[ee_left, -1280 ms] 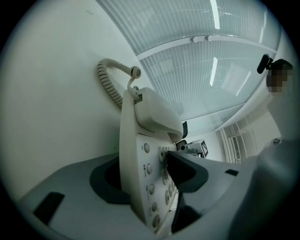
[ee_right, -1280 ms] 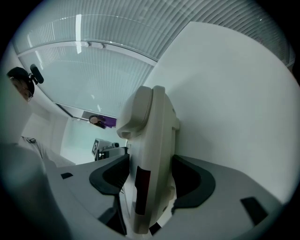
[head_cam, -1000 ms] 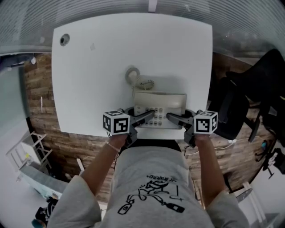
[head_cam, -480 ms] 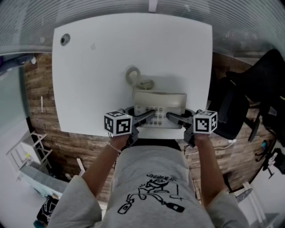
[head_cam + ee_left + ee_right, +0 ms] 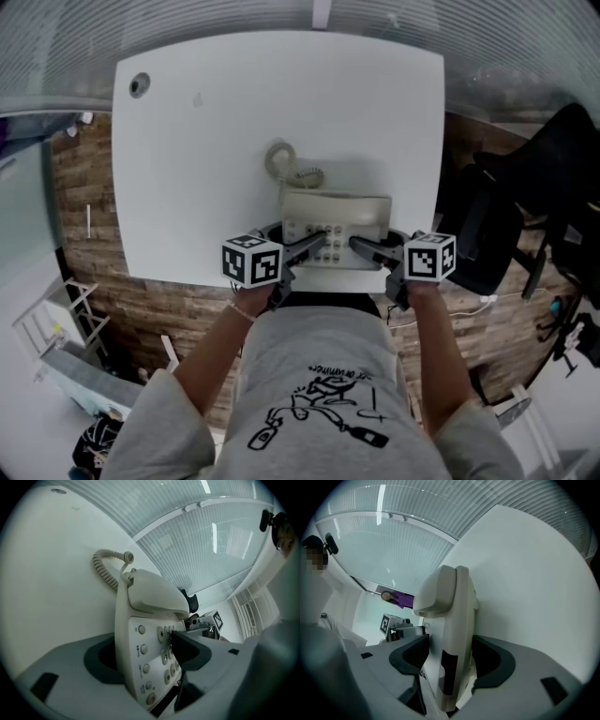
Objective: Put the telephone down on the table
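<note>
A floor of brown wooden planks [image 5: 89,187] lies under everything. On it stands a white rectangular table with rounded corners [image 5: 234,122], which fills the upper half of the head view, and a black office chair [image 5: 525,206] stands past the table's right side. The person's grey printed T-shirt [image 5: 319,394] fills the bottom of that view, both forearms reaching up to the table's near edge.

The beige plastic push-button telephone [image 5: 337,217] sits on the table just inside the near edge. Its handset [image 5: 154,592] lies in the cradle and its keypad [image 5: 150,653] faces the person.

The left gripper [image 5: 314,246] comes in at the telephone's left front corner. Its jaws have just been opening and stand wide with that corner between them, one dark pad close over the keys. The right gripper [image 5: 361,247] takes the right front corner. Its jaws lie against the top face and the underside, holding the telephone.

A beige coiled cord [image 5: 281,161] loops on the tabletop beyond the telephone's far left corner. A small round cable hole [image 5: 139,85] sits in the table's far left corner.
</note>
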